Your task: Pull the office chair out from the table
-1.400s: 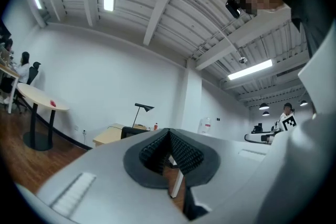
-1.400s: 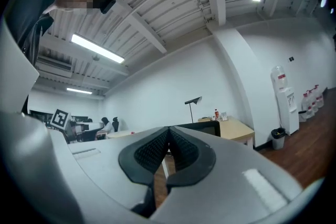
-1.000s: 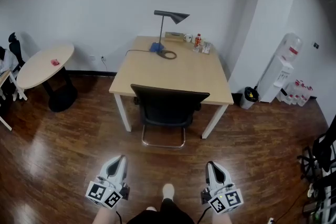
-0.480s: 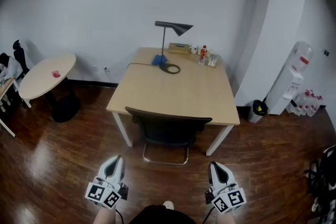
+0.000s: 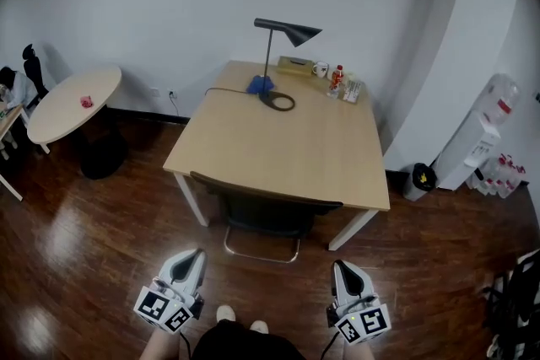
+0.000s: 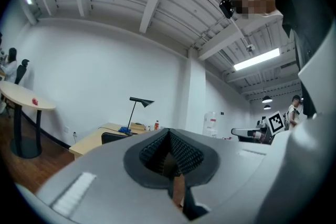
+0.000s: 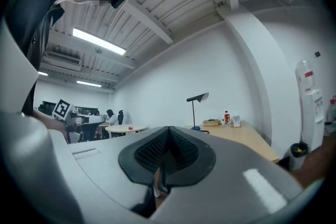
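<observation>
My left gripper [image 5: 192, 255] and right gripper [image 5: 341, 265] are both closed, empty — the black mesh-backed office chair [image 5: 266, 213] lies straight beyond, equally far from each, backrest running left-right.

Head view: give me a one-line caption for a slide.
Left gripper and right gripper, both shut and empty, face the chair tucked under the table with a lamp.

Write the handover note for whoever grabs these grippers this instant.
Left gripper: shut, empty, held low in front of the person.
Right gripper: shut, empty, likewise.
Chair: tucked under the near edge of the table, backrest towards the person, apart from both grippers.
Done: nothing on the chair yet.
Left: step closer, open the jaws, grip the backrest, pull the chair out.
</observation>
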### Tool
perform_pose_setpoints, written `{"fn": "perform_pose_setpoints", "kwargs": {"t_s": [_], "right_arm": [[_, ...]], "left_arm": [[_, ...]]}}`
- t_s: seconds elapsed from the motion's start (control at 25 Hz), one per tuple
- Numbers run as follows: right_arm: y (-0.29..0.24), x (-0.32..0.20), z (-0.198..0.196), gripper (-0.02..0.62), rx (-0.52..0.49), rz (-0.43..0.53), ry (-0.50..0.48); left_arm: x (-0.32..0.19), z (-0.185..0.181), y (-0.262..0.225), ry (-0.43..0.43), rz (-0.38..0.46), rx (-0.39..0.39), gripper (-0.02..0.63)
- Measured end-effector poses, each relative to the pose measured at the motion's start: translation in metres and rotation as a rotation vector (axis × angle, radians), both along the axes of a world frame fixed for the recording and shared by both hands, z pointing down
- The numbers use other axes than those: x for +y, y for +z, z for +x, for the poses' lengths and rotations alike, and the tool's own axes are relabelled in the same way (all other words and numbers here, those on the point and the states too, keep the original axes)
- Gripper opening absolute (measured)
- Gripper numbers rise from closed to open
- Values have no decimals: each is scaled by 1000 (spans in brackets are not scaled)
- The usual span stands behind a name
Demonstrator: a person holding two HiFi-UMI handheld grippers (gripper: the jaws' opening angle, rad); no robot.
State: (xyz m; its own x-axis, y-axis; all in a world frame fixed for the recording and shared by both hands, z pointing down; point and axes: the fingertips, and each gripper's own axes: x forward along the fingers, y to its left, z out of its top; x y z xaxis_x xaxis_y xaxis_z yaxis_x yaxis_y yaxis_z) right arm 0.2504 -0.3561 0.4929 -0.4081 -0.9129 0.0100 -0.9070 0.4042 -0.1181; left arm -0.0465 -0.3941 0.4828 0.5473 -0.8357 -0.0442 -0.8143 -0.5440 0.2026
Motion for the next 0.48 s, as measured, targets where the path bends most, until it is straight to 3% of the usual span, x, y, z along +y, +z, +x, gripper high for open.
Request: {"fn": "perform_pose_setpoints", "kwargs": {"t_s": [0.32,0.48], "right_arm": [[18,-46,-6,14,42,-25,-5],[6,-78,-5,14,48,-7,0]], "left_arm": [[-46,4,13,22,-1,-49,2],[-81,4,0,35,41,-49,2]]}}
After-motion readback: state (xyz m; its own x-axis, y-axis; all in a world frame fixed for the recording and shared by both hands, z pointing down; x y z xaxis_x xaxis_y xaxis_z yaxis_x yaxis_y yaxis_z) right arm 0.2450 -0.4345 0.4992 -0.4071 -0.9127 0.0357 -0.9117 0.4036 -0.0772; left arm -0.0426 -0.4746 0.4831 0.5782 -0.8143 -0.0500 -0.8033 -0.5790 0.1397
